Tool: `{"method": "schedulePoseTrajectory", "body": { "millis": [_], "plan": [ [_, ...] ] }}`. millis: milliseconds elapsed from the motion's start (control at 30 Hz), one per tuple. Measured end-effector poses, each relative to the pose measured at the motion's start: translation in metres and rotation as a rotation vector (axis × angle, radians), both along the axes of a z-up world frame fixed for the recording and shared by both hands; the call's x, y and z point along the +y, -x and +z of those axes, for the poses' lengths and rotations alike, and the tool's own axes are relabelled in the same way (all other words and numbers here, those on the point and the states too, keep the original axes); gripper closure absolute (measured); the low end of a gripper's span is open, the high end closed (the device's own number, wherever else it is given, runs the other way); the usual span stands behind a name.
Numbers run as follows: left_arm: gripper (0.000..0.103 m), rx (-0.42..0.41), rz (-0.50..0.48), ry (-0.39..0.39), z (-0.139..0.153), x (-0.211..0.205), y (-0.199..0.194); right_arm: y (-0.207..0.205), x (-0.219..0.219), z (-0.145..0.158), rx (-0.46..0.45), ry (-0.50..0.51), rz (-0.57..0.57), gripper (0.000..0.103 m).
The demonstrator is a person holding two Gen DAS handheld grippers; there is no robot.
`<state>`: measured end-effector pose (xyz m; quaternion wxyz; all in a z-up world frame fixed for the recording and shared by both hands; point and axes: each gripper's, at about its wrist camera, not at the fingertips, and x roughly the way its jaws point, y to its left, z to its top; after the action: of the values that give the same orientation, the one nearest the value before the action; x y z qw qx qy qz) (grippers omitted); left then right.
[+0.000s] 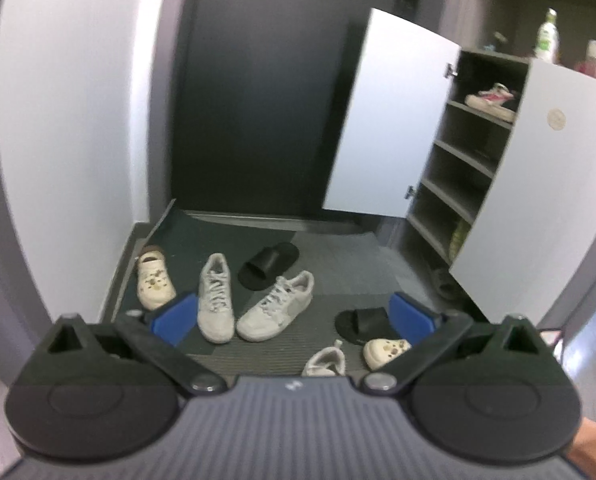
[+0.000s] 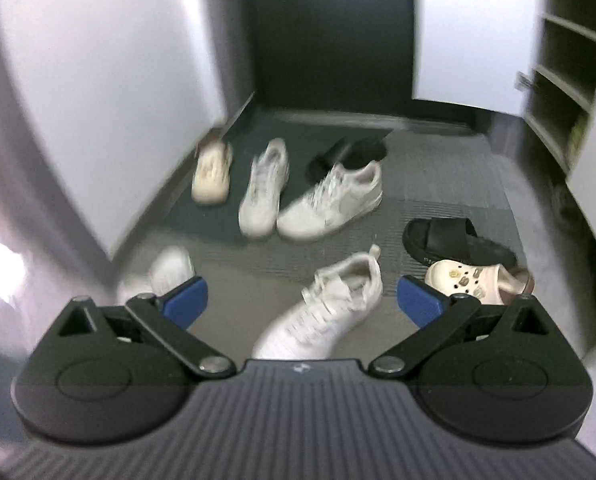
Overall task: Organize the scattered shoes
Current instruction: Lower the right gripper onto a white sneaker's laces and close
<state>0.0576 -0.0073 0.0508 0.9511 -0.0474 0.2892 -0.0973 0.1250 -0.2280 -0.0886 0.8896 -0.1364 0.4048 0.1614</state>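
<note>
Shoes lie scattered on the dark entry floor. In the left wrist view two white sneakers [image 1: 216,298] [image 1: 277,307] lie side by side, a cream clog [image 1: 153,278] to their left, a black slide [image 1: 268,265] behind them. Another black slide [image 1: 364,324], a second cream clog [image 1: 385,351] and a white sneaker [image 1: 325,362] lie nearer. My left gripper [image 1: 294,318] hangs open above the floor, holding nothing. My right gripper [image 2: 302,302] is open over a white sneaker [image 2: 324,308], apart from it. A further white shoe [image 2: 166,270] sits at its left finger.
A shoe cabinet [image 1: 470,160] stands at the right with its white door [image 1: 394,116] swung open; a sneaker [image 1: 492,101] rests on an upper shelf. Bottles [image 1: 546,38] stand on top. A dark entrance door [image 1: 266,92] closes the back, white walls the left.
</note>
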Motion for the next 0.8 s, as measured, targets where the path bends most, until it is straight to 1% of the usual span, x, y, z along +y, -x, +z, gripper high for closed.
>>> {"method": "schedulePoseTrajectory", "body": {
  "millis": [67,100,167,200,233,267,300,367,400,467,533,600,667,733,767,800],
  "plan": [
    [0.000,-0.007,0.040,-0.039,0.002,0.007,0.005,0.011,0.031,-0.026,-0.080,0.299,0.297,0.000],
    [0.000,-0.007,0.055,-0.043,0.003,0.012,0.007,0.016,0.041,-0.039,-0.090,0.395,0.420,0.000],
    [0.000,-0.005,0.063,-0.035,0.006,0.020,0.012,0.027,0.053,-0.066,-0.075,0.530,0.634,0.000],
    [0.000,-0.001,0.066,-0.033,0.006,0.022,0.013,0.037,0.060,-0.095,-0.038,0.665,0.830,0.000],
    [0.000,0.006,0.070,-0.029,0.007,0.026,0.016,0.048,0.060,-0.121,-0.030,0.811,1.017,0.000],
    [0.000,0.011,0.071,-0.027,0.007,0.029,0.018,0.057,0.057,-0.143,-0.042,0.948,1.179,0.000],
    [0.000,0.016,0.066,-0.021,0.007,0.032,0.022,0.061,0.054,-0.159,-0.058,1.051,1.290,0.000],
    [0.000,0.022,0.073,-0.012,0.006,0.039,0.028,0.059,0.046,-0.187,-0.104,1.224,1.469,0.000],
    [0.000,0.022,0.079,-0.010,0.006,0.042,0.030,0.051,0.047,-0.194,-0.118,1.247,1.499,0.000],
    [0.000,0.018,0.091,-0.005,0.008,0.047,0.032,0.034,0.054,-0.201,-0.130,1.232,1.497,0.000],
    [0.000,0.006,0.103,0.008,0.012,0.053,0.033,0.016,0.061,-0.210,-0.141,1.246,1.503,0.000],
    [0.000,-0.003,0.123,0.000,0.013,0.056,0.031,-0.005,0.064,-0.229,-0.142,1.327,1.558,0.000],
    [0.000,0.000,0.150,-0.018,0.010,0.058,0.026,-0.023,0.066,-0.250,-0.131,1.387,1.617,0.000],
    [0.000,0.042,0.158,0.012,0.006,0.064,0.017,-0.042,0.071,-0.276,-0.123,1.407,1.610,0.000],
    [0.000,0.068,0.163,0.033,0.004,0.067,0.011,-0.050,0.074,-0.288,-0.105,1.410,1.596,0.000],
    [0.000,0.090,0.161,0.054,0.002,0.070,0.005,-0.058,0.074,-0.296,-0.073,1.410,1.606,0.000]
  ]
}}
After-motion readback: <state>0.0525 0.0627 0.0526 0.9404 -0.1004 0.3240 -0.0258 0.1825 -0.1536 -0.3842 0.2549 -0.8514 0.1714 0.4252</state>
